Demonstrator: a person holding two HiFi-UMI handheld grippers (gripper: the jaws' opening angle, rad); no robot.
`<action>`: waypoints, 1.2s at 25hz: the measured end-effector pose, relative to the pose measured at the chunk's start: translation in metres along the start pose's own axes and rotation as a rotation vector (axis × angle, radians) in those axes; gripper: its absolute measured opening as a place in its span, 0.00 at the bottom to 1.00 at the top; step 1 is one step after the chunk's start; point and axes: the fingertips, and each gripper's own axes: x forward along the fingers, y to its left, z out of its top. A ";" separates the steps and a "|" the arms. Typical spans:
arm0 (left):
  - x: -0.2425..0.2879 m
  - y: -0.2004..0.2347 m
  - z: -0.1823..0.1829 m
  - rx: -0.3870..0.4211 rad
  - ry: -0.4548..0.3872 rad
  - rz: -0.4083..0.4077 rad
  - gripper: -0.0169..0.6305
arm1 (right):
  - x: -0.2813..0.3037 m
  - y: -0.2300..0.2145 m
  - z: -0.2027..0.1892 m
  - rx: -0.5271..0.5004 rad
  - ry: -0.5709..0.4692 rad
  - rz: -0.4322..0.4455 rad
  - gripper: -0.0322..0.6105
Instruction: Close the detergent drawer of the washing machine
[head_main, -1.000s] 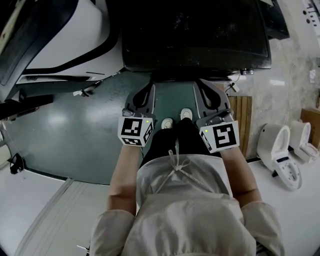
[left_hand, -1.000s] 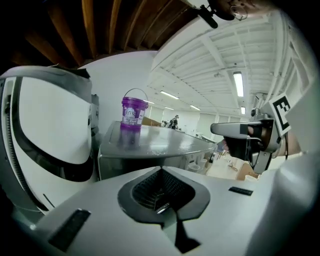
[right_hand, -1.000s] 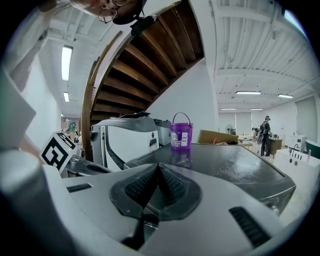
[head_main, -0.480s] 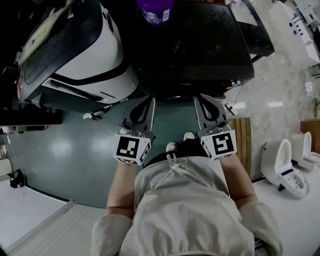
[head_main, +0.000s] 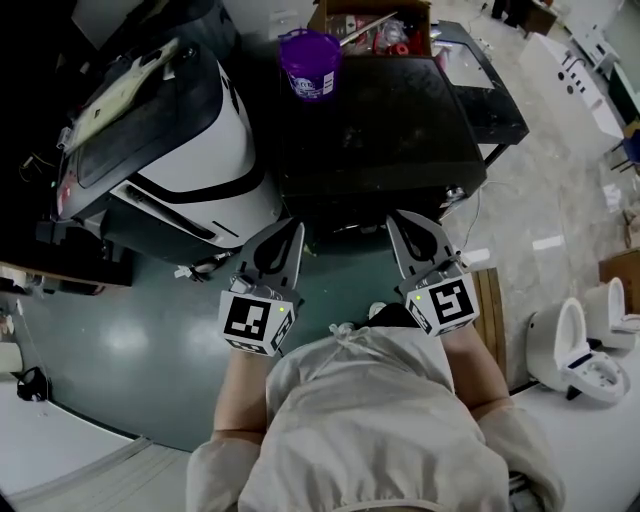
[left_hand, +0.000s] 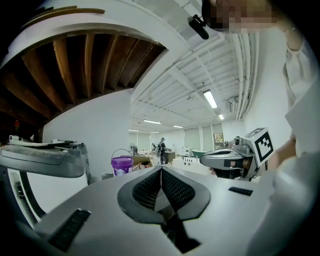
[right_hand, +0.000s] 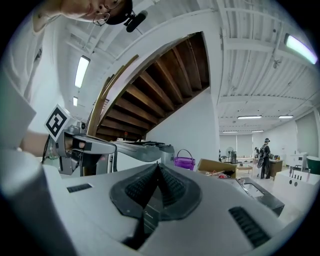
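While the person's sleeves frame the bottom of the head view, the left gripper (head_main: 297, 227) and the right gripper (head_main: 394, 218) are held side by side above the green floor (head_main: 130, 330). Each has its jaws pressed together at the tips, with nothing between them. Just beyond the tips stands the black-topped washing machine (head_main: 380, 120), with a white machine (head_main: 190, 160) to its left. The detergent drawer cannot be made out on either. At the black top's far edge sit a purple bucket (head_main: 310, 62) and a cardboard box (head_main: 375, 25).
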 end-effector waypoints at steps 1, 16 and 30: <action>-0.002 -0.001 0.002 0.000 -0.001 0.001 0.06 | -0.002 0.001 0.002 0.002 0.000 0.002 0.05; -0.008 0.005 0.006 -0.026 0.009 0.006 0.06 | -0.002 0.009 0.005 0.041 0.030 0.039 0.05; -0.008 0.005 0.000 -0.029 0.033 -0.026 0.06 | 0.000 0.008 0.001 0.028 0.025 -0.012 0.05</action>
